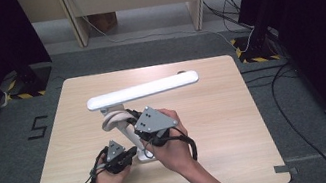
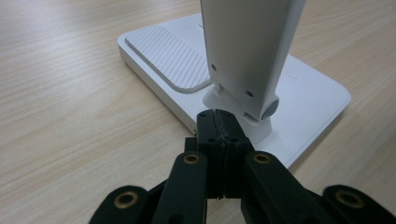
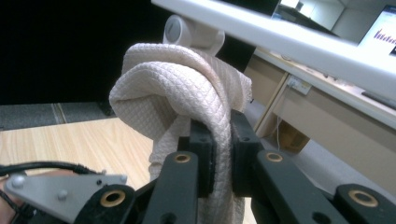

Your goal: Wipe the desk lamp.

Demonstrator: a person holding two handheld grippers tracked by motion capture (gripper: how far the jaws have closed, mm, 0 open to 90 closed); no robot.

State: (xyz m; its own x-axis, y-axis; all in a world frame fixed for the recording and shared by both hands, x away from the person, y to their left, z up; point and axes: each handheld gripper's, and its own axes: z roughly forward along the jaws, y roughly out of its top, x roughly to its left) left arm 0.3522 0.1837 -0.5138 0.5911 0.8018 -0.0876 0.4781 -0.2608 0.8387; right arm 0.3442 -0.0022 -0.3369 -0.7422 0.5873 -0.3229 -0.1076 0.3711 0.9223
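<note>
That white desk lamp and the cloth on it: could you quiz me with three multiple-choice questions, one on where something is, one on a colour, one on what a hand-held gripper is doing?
1. Where is the cloth?
A. Flat on the table
B. Draped on the lamp's arm, below the light bar
C. On the floor

2. What colour is the lamp's base?
A. White
B. Black
C. Red

3. What is the right hand-held gripper doing?
A. Hanging open in the air
B. Shut on the cloth
C. Lying on the table

Answers:
1 B: the cloth hangs bunched around the lamp arm.
2 A: the left gripper view shows the lamp's base white, with a ribbed pad.
3 B: the right hand-held gripper has its jaws pinched on a fold of cloth.
</note>
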